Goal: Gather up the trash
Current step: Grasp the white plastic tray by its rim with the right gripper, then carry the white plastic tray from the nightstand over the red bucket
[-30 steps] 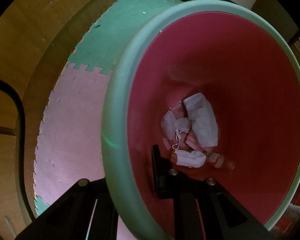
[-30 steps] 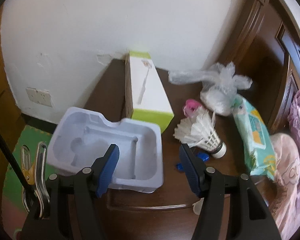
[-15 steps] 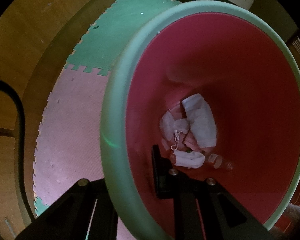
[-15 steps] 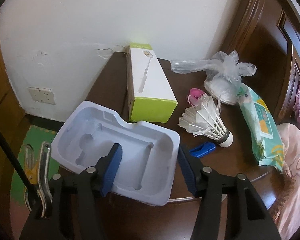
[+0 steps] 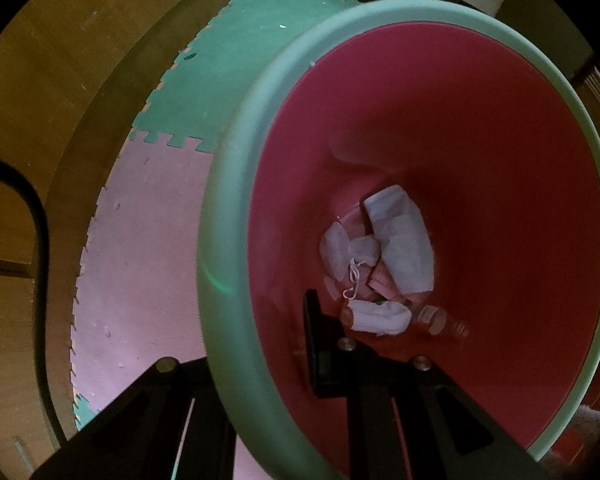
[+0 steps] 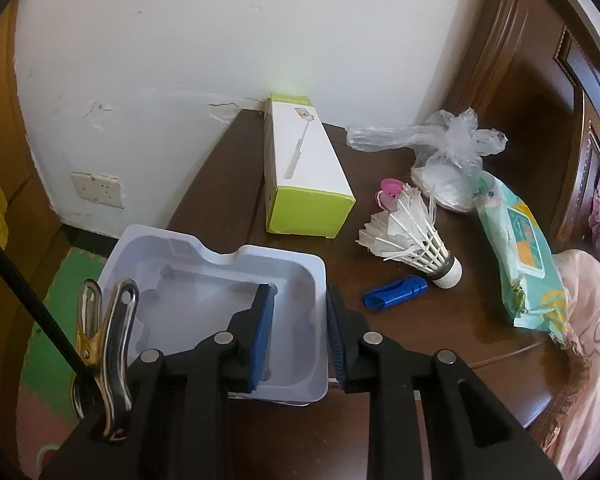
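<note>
The right tool [image 6: 297,316] has narrowed, its jaws closing around the white plastic tray's [image 6: 203,276] wall; the left tool [image 5: 275,344] stays clamped on the bin rim [image 5: 223,240].

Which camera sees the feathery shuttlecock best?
The right wrist view: the shuttlecock lies in plain sight on the dark table. The left wrist view shows none of it, only the bin.

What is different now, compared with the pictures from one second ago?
The right gripper jaws, wide apart before, are closing on the right wall of the white plastic tray, which shifted slightly. The left gripper still grips the bin rim; the box and shuttlecock stayed.
</note>
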`<action>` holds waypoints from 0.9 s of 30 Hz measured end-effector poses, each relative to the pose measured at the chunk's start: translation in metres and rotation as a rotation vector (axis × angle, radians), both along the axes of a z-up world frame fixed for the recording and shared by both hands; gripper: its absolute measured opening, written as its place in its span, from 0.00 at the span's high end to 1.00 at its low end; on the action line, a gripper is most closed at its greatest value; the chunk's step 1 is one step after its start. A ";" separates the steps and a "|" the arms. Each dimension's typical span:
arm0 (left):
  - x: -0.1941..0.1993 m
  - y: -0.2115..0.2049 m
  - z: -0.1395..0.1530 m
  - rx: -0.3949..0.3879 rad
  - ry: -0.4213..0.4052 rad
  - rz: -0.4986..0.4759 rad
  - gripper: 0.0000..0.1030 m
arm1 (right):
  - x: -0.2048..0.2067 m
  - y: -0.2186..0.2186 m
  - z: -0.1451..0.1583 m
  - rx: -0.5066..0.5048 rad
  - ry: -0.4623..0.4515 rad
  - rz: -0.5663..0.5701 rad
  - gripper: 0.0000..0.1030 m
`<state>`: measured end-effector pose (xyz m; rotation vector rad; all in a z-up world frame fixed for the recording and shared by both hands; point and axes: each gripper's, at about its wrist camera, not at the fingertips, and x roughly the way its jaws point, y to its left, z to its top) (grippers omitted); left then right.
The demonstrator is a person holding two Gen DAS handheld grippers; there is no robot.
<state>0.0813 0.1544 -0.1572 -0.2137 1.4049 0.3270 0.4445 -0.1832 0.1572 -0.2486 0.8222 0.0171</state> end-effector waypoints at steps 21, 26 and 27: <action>0.000 0.001 0.000 -0.001 0.005 -0.004 0.90 | -0.019 -0.010 0.007 0.034 -0.019 0.049 0.91; 0.000 0.002 0.000 -0.002 0.003 -0.003 0.90 | -0.024 -0.008 0.004 0.020 -0.020 0.062 0.91; 0.000 0.002 0.000 -0.002 0.003 -0.002 0.90 | -0.024 -0.009 0.004 0.021 -0.021 0.061 0.91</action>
